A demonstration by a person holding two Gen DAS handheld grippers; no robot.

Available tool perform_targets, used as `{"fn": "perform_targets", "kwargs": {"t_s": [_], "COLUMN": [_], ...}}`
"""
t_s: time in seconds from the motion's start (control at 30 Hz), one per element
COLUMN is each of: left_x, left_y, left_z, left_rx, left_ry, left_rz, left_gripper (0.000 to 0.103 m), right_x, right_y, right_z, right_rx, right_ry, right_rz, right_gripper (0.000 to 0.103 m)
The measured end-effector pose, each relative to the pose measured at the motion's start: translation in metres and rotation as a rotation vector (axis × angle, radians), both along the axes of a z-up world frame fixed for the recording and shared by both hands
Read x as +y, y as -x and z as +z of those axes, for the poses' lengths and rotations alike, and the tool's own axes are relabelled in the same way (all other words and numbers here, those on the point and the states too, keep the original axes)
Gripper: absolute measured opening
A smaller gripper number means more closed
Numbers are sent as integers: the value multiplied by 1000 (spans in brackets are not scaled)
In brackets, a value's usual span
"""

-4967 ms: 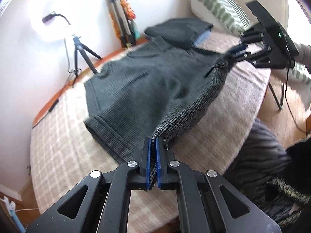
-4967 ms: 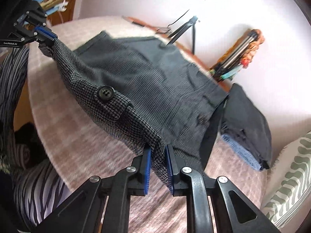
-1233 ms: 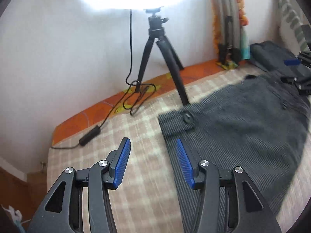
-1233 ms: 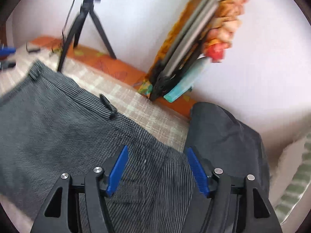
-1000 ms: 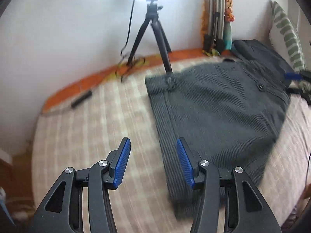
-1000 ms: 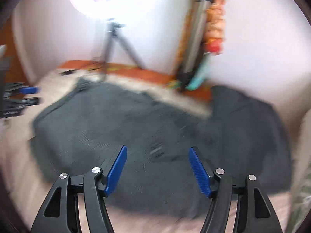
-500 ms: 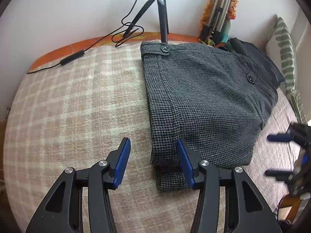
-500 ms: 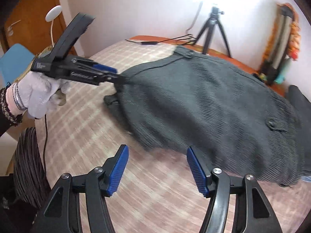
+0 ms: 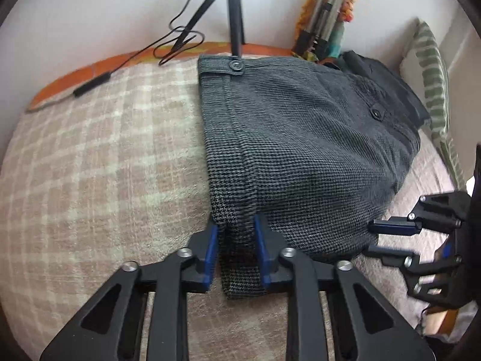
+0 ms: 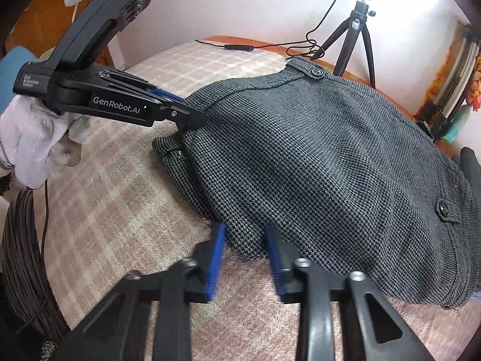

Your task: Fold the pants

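Note:
Dark grey houndstooth pants lie folded on a beige checked blanket; they also show in the right wrist view. My left gripper is open, its blue pads on either side of the near left corner of the pants. In the right wrist view the left gripper touches that corner. My right gripper is open with its jaws around the near folded edge. It also shows at the right of the left wrist view.
A black tripod with a cable stands by the wall behind the pants. A folded dark garment and a striped pillow lie at the far right. A bundle of poles leans on the wall.
Both grippers let go of the pants after folding them over, pulled back, then moved in to the near edge. Both jaws have narrowed around the fabric edge.

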State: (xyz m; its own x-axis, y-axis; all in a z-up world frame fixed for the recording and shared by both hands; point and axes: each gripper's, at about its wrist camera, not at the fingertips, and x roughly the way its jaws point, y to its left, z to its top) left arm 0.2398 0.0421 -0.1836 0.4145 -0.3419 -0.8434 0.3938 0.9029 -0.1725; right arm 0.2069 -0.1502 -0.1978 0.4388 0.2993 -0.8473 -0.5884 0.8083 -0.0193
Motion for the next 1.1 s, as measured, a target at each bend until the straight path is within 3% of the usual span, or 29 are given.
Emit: {"fn": "perform_targets", "kwargs": {"t_s": [0.07,0.17,0.33,0.47,0.67,0.77,0.9,1.0,1.07,1.1], "left_x": [-3,2,7,5,6,11,6,7,8,9], "left_y": [1,2,10,23,32,32,36,37,39,40], "left_z": [3,14,37,32,-3,-3,2,12,18,20], "left_rx": [-7,-10,-21,-1,32,24,-8,-38,-52,-56], "left_ry": [-15,7,41,44,16,51,3,-9,-18,-21], "left_rz": [-6,6,2,7,49,70,32,32,35,36], "left_gripper": [14,11,9,9,9,9,14,19,25,26], "right_x": [-3,-5,-13,-17,-19,-16,-29,-45,-62,-68], "right_y": [-1,2,10,25,29,34,35,38,41,43], "right_z": [2,10,28,35,4,-12,-10,-1,7,9], "right_rx": [4,-8,-44,-62,18,43,79,69,65,63], "right_ry": [-16,-41,-61,-53,-56,-45,-120,-157,-196,-210], "right_rz": [0,-10,4,31,35,34,4,-30,-74,-93], "right_gripper": [7,1,0,0,0,0,0,3,19,40]}}
